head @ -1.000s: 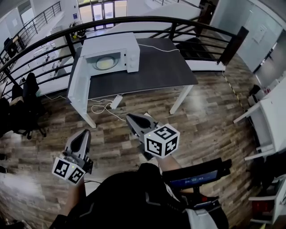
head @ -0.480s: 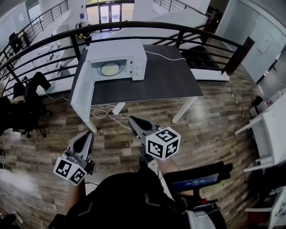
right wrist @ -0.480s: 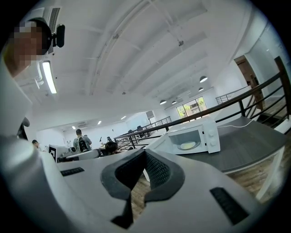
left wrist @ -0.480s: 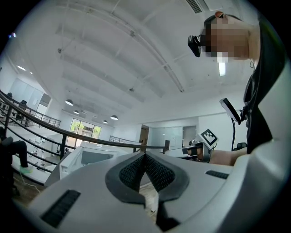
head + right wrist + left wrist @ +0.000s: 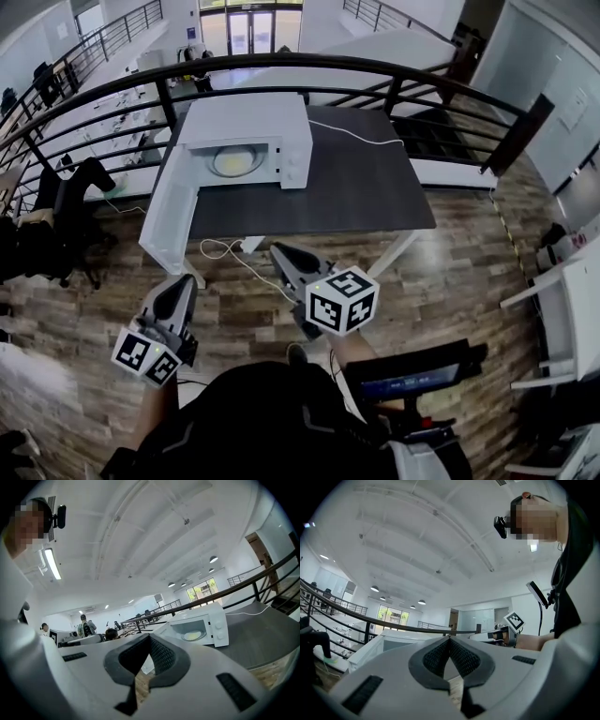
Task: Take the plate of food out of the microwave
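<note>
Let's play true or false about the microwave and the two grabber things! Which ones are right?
1. The microwave door is swung open. True.
2. The plate of food sits out on the table. False: it is inside the microwave.
3. The right gripper is holding the plate. False: its jaws are together on nothing, over the wooden floor.
4. The microwave stands on a dark table. True.
5. The left gripper touches the door. False: it is apart from it, shut and empty.
6. A white cable runs across the table. True.
</note>
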`<state>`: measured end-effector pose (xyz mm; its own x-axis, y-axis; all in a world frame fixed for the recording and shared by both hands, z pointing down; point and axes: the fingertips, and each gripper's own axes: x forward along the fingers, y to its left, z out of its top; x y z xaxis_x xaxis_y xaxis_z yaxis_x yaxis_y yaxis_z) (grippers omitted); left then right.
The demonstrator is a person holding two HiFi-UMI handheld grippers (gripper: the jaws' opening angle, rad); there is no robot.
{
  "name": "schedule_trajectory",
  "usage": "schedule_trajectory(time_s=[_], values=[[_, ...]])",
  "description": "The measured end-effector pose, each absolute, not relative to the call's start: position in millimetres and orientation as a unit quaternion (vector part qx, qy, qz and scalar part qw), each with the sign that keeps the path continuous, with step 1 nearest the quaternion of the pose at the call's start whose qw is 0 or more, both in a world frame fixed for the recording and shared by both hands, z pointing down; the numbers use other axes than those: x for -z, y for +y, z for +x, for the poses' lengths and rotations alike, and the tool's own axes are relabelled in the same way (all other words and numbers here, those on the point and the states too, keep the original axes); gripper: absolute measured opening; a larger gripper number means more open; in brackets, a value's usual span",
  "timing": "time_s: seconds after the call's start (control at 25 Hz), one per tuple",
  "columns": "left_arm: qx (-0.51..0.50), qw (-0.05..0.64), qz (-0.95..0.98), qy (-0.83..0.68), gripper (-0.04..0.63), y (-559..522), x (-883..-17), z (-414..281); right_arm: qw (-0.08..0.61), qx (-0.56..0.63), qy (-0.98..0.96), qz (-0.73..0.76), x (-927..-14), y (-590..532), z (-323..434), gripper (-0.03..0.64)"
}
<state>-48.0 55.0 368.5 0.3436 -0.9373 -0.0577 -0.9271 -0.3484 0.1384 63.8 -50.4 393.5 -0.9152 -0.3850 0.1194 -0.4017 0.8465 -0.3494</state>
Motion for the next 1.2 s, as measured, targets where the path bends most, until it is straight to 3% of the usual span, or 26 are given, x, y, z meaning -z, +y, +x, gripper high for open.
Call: schedule_trajectory(time_s=[0.68,1.2], values=[[0.043,0.051,0.774,-0.629,0.005,-1,-377,-30,0.04,-0.178,-0.975,0.128,-406,-117,61,-0.011],[0.03,0.053,0.783,-0.619,0.005,-26,-376,-60,0.045,-0.201,-0.967,0.149,-416,-145,28,-0.011]])
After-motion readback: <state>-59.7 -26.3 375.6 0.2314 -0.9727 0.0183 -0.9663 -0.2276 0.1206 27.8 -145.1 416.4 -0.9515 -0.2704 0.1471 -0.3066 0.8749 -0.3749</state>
